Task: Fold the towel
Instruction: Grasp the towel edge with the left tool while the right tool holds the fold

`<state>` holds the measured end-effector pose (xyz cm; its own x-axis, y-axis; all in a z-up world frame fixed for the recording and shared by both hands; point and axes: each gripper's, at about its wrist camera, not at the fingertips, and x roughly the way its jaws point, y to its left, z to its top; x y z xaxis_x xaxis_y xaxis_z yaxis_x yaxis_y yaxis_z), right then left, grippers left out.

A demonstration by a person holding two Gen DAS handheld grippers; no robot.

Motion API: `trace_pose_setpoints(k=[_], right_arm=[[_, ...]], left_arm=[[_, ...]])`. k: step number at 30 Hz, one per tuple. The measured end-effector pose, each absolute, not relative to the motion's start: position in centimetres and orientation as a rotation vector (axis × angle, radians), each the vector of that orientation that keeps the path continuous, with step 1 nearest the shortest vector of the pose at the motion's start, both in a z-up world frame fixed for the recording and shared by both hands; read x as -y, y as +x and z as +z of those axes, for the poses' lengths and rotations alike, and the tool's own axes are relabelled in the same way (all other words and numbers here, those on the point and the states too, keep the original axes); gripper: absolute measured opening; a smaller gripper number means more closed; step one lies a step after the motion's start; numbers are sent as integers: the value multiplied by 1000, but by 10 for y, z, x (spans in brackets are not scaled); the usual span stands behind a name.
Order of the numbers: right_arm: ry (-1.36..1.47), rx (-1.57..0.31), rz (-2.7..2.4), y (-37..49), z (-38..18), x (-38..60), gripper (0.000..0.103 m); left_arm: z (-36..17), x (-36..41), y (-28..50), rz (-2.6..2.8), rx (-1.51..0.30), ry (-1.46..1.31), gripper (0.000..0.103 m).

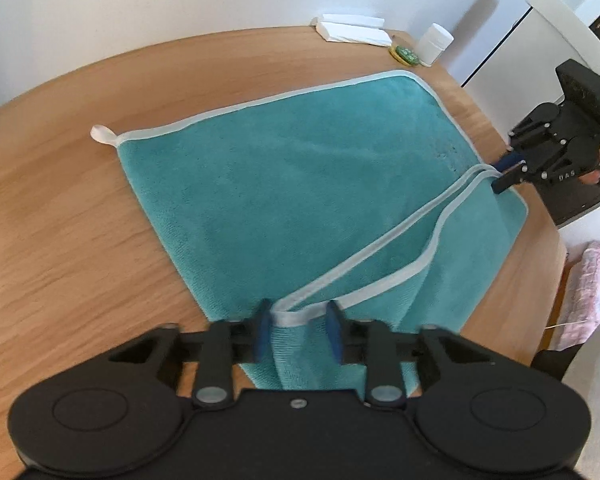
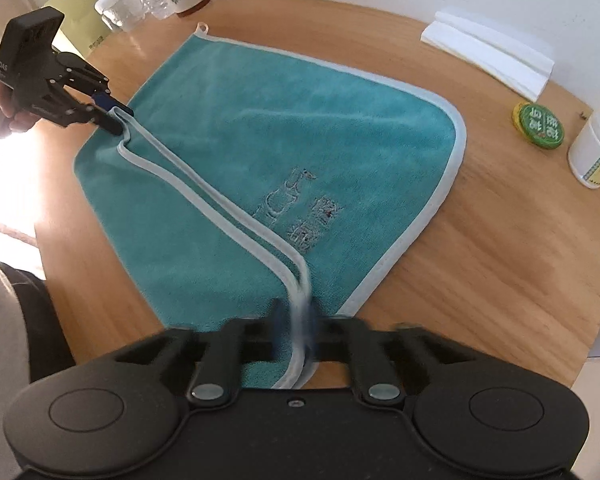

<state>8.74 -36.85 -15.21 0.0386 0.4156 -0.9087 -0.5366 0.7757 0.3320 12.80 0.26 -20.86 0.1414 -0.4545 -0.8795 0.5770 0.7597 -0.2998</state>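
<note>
Left wrist view: teal towel spread over the wooden desk, filling the centre of the frame, white loop at upper left corner. Left tool at bottom centre, closed on a bunched white-trimmed edge of the towel. Right tool at right edge, closed on the other end of the same doubled edge. Right wrist view: right tool at bottom centre, blurred, pinching both trim layers; left tool at upper left. White jar and green tin at right, apart from towel.
</note>
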Motion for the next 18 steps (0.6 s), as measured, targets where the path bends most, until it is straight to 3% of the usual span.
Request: trace_pose_setpoints(k=[8,18], right_arm=[[-111,-1269,698,64,-121,372,6],[-30,-1086,602,28,-69,382,5]], left_arm=[[-196,-10,116,-756,-1172,108,8],[-146,-31,90,-755,-989,-5,7]])
